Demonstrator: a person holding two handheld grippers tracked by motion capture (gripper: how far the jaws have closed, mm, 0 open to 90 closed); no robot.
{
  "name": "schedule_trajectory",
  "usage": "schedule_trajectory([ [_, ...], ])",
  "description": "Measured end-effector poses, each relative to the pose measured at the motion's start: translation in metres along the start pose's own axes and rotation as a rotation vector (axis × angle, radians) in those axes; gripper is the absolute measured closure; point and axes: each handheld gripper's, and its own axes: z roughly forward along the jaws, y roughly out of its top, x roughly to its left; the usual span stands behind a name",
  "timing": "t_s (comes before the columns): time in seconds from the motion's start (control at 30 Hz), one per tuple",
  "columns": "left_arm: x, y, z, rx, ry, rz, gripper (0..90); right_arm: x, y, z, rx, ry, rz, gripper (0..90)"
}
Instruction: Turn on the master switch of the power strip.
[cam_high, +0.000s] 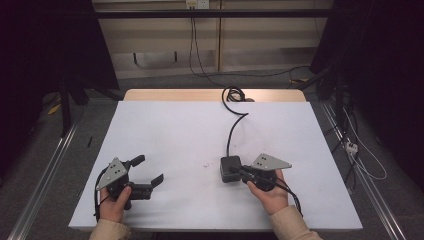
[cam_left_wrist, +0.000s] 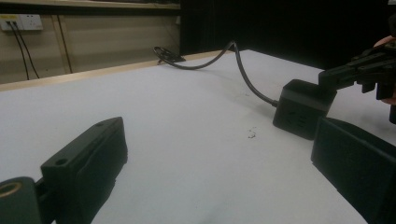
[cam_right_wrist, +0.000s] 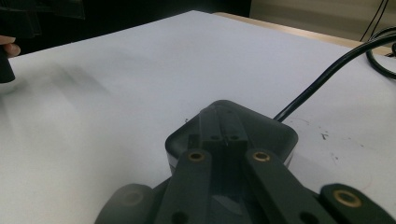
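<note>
You are resting your right gripper (cam_high: 239, 171) on top of the black power adapter (cam_high: 229, 168), which is sitting near the middle of the white table (cam_high: 170, 125), a little to the right and toward you. Its jaws are drawn together, tips pressing down on the lid, probably to pin it. Its cable (cam_high: 233, 127) is trailing toward the far edge. Your left gripper (cam_high: 149, 170) is waiting well to the left, jaws spread wide, holding nothing.
</note>
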Motion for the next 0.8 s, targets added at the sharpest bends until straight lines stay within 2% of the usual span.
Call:
schedule_trajectory([
  [0.8, -0.0008, -0.0005, 0.0003, 0.0, -0.001, -0.006, 3.2, -0.0003, -0.0002, 0.0, 0.003, 0.003, 0.01, 90.0],
])
